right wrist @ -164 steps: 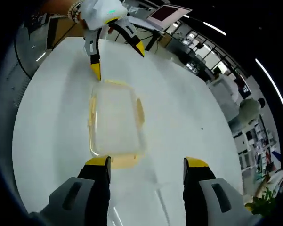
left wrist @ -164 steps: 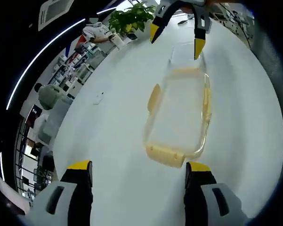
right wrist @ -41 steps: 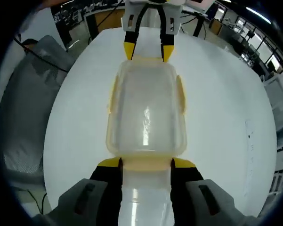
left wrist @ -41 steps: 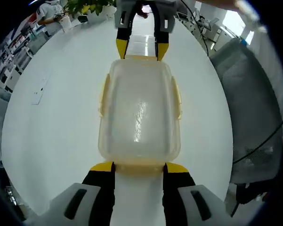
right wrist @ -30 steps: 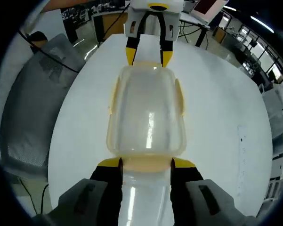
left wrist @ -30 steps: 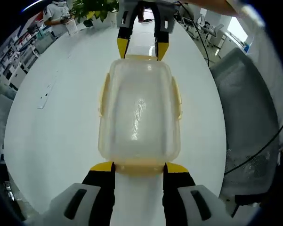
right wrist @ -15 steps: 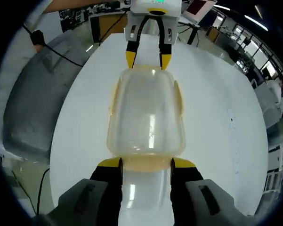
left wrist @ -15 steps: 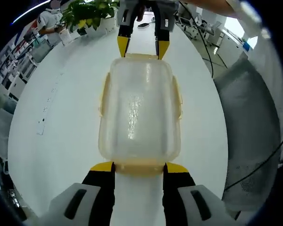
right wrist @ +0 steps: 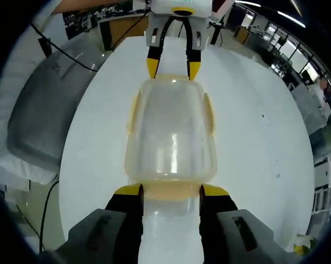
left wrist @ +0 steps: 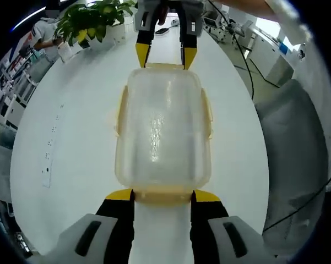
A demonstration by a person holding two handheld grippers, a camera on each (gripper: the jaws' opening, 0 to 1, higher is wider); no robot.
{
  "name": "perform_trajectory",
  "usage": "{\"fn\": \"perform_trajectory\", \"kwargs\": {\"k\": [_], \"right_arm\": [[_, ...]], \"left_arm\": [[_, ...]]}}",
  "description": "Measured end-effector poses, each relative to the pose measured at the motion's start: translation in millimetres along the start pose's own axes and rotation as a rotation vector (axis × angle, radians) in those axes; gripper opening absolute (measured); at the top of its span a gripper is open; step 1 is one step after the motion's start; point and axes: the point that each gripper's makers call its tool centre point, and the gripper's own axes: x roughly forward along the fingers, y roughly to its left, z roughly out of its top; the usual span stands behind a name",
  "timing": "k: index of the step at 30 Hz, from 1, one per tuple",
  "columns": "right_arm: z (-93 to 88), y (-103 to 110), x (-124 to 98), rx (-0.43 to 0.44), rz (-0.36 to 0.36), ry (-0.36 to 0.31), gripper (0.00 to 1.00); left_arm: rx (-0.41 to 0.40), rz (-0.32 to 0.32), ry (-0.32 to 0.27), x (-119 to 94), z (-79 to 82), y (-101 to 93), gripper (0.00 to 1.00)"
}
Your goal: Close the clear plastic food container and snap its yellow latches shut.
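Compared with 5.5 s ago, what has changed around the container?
Both tools have closed in: the left tool and right tool now each straddle an end latch of the container, which was open then and now has its lid on. In the last 1.4 s, nothing has visibly changed.

The setting looks like an open-plan office or lab. A large round white table [left wrist: 55,137] stands amid rows of desks with monitors [right wrist: 231,8] and shelving [left wrist: 11,93]. A potted green plant [left wrist: 91,19] sits at the table's far edge, grey chairs [right wrist: 44,110] alongside it, strip lights overhead.
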Motion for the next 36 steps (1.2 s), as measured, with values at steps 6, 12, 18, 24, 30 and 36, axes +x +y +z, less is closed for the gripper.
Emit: {"fn": "perform_trajectory", "kwargs": {"k": [6,12,18,24,30,36], "right_arm": [[-21.1,-1,-7,0.021,-0.001,0.009,0.36],[-44.8,2,-12,0.038,0.009,0.031,0.36],[-62.0,4,-14,0.056,0.011,0.042,0.36],[-69.5,6,-10,0.062,0.014,0.056,0.36],[-68.2,9,-4,0.074,0.026,0.050,0.37],[-67.3,8,0,0.069,0.036,0.056,0.37]], "left_arm": [[0.018,-0.007,0.003,9,19.2,4.4,0.33],[0.013,-0.031,-0.007,21,37.5,2.4,0.33],[0.020,-0.046,-0.005,29,53.7,2.2,0.33],[0.022,-0.055,0.021,37,55.9,0.9,0.33],[0.024,-0.058,0.054,35,52.9,0.6,0.33],[0.022,-0.055,0.067,36,50.3,0.1,0.34]]}}
